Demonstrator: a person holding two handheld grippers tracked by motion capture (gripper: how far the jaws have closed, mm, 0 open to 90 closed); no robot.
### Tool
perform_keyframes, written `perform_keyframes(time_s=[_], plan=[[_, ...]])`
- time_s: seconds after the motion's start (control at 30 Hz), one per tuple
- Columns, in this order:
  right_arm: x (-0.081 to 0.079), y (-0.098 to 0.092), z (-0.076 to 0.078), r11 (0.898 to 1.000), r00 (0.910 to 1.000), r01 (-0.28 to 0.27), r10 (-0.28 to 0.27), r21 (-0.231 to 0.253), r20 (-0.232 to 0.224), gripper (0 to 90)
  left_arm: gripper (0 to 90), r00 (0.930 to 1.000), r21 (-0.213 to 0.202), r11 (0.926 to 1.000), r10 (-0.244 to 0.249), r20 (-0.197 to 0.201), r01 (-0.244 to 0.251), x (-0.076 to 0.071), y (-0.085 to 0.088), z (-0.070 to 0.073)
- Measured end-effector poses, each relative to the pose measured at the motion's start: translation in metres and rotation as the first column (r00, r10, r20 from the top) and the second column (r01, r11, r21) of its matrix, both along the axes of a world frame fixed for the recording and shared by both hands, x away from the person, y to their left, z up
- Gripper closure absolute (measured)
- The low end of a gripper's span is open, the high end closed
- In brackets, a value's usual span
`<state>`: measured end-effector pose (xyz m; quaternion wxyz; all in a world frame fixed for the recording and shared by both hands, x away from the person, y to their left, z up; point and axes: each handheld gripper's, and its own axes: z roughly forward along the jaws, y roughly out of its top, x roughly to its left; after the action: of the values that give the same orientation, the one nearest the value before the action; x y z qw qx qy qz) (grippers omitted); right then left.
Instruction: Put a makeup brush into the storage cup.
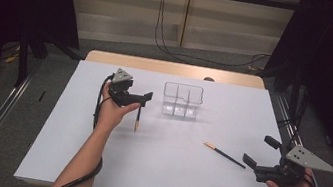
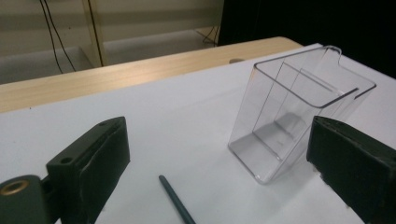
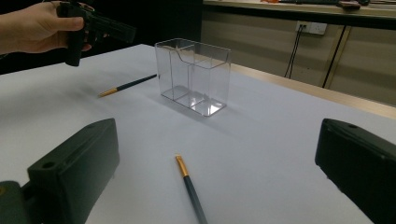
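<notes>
A clear plastic container (image 1: 182, 100) with inner dividers stands empty at the middle of the white table. Left of it lies a thin dark brush (image 1: 137, 119) with a gold ferrule. My left gripper (image 1: 141, 98) hovers open just above that brush, jaws pointing toward the container (image 2: 299, 112); the brush's dark end (image 2: 176, 201) shows between the jaws of the left gripper (image 2: 219, 140). A second brush (image 1: 224, 154) lies right of centre. My right gripper (image 1: 261, 151) stands open beside it, jaws wide apart, and this brush (image 3: 189, 186) lies ahead of the right gripper (image 3: 219, 135).
The white table sheet (image 1: 162, 174) ends at a bare wooden strip (image 1: 173, 68) along the far edge. Cables (image 1: 163, 37) run across the floor behind the table. From the right gripper view, the container (image 3: 194, 77) and the far brush (image 3: 128, 85) sit beyond, with the left hand's gripper (image 3: 100, 29) above.
</notes>
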<state>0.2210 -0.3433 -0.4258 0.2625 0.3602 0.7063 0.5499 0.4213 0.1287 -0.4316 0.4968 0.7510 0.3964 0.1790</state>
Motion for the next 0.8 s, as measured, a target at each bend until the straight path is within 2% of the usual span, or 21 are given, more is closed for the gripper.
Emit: perform_keyframes(time_s=[0.17, 0.27, 0.37, 0.47, 0.53, 0.57, 0.6, 0.77, 0.8], plan=[[0.000, -0.001, 0.000, 1.000, 1.0000, -0.001, 0.001, 0.004, 0.001, 0.0, 5.8, 0.9987, 0.024, 0.9995, 0.021, -0.046, -0.020, 0.002, -0.001, 0.003], [0.000, -0.001, 0.000, 1.000, 1.0000, 0.002, -0.002, 0.000, 0.001, 0.0, 5.7, 0.9964, 0.094, 0.9955, 0.003, -0.084, 0.005, 0.004, -0.004, 0.003], [0.000, -0.001, 0.001, 1.000, 1.0000, 0.004, -0.004, 0.002, 0.001, 0.0, 5.5, 0.9906, 0.121, 0.9926, 0.011, -0.137, 0.006, 0.005, -0.007, 0.004], [0.000, -0.001, 0.000, 1.000, 1.0000, 0.002, -0.002, 0.001, 0.000, 0.0, 5.5, 0.9808, 0.157, 0.9874, 0.010, -0.195, 0.021, 0.008, -0.009, 0.005], [0.000, -0.001, 0.000, 1.000, 1.0000, -0.001, 0.001, 0.002, -0.001, 0.0, 5.6, 0.9721, 0.184, 0.9820, 0.003, -0.235, 0.042, 0.009, -0.010, 0.006], [0.000, -0.001, 0.000, 1.000, 1.0000, -0.001, 0.001, -0.002, -0.004, 0.0, 5.8, 0.9655, 0.204, 0.9777, 0.005, -0.260, 0.049, 0.010, -0.011, 0.006], [0.000, 0.000, 0.000, 1.000, 1.0000, -0.003, 0.003, -0.001, -0.004, 0.0, 5.8, 0.9633, 0.217, 0.9748, 0.011, -0.268, 0.050, 0.010, -0.011, 0.006], [0.001, 0.001, -0.001, 1.000, 1.0000, -0.007, 0.007, -0.002, -0.006, 0.0, 6.1, 0.9383, 0.253, 0.9652, 0.028, -0.345, 0.064, 0.014, -0.014, 0.007], [0.001, 0.001, -0.001, 1.000, 1.0000, -0.007, 0.007, -0.002, -0.006, 0.0, 6.1, 0.9336, 0.267, 0.9611, 0.029, -0.357, 0.072, 0.014, -0.014, 0.007]])
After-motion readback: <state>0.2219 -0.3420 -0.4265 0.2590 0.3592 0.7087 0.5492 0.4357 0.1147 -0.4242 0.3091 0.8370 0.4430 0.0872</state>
